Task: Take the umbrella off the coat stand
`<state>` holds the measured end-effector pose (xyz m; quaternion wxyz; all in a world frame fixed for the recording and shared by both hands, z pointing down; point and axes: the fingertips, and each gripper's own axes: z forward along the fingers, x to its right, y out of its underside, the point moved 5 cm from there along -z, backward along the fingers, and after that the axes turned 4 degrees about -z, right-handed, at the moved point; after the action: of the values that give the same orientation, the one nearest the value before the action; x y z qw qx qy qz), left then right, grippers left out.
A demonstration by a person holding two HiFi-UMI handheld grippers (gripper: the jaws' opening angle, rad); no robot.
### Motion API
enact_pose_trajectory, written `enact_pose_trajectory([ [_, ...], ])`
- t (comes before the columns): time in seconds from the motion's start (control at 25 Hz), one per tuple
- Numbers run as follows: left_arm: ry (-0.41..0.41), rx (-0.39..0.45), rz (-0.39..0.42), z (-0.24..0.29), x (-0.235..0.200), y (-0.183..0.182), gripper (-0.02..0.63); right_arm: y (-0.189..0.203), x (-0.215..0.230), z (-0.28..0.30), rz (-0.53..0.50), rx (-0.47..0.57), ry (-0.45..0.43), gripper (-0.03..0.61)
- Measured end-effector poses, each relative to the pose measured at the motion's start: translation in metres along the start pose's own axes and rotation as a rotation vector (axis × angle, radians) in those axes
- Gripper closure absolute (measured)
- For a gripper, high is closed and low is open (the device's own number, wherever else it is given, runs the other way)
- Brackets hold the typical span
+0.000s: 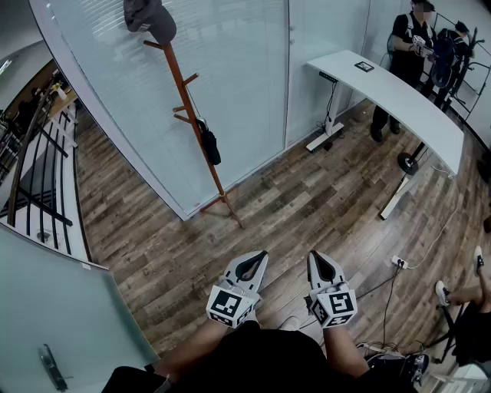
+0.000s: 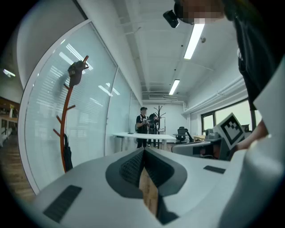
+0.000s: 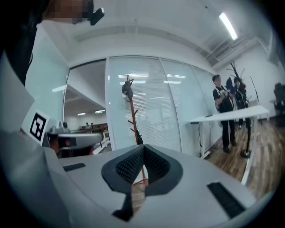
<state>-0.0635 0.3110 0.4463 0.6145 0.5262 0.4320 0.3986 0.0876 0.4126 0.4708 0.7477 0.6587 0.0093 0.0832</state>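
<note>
A frosted glass wall (image 1: 238, 69) curves along the wooden floor (image 1: 307, 203). A white tabletop (image 1: 406, 100) stands at the right, with two people (image 1: 410, 46) behind its far end. The brown coat stand (image 1: 192, 111) stands just before the glass, with a dark cap (image 1: 151, 19) on its top. The left gripper (image 1: 259, 256) and right gripper (image 1: 314, 258) are held side by side, well apart from the stand. Both point towards it with their jaws closed together on nothing. The folded black umbrella (image 1: 209, 146) hangs from a lower peg, close against the pole.
</note>
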Motion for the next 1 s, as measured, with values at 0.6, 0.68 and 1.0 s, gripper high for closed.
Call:
enact_pose_trajectory([
  [0.6,-0.038,0.021,0.089,-0.013,-0.061,-0.022,0.601,-0.066,-0.048,0.044,-0.401,0.091,-0.025,0.575],
  [0.68,-0.052,0.019,0.067,-0.013,-0.061,-0.016,0.601,-0.066,-0.048,0.046,-0.390,0.094,-0.030,0.575],
  [1.0,-0.057,-0.009,0.032,-0.014,-0.057,-0.003,0.601,-0.065,-0.048,0.049,-0.373,0.112,-0.050,0.572],
])
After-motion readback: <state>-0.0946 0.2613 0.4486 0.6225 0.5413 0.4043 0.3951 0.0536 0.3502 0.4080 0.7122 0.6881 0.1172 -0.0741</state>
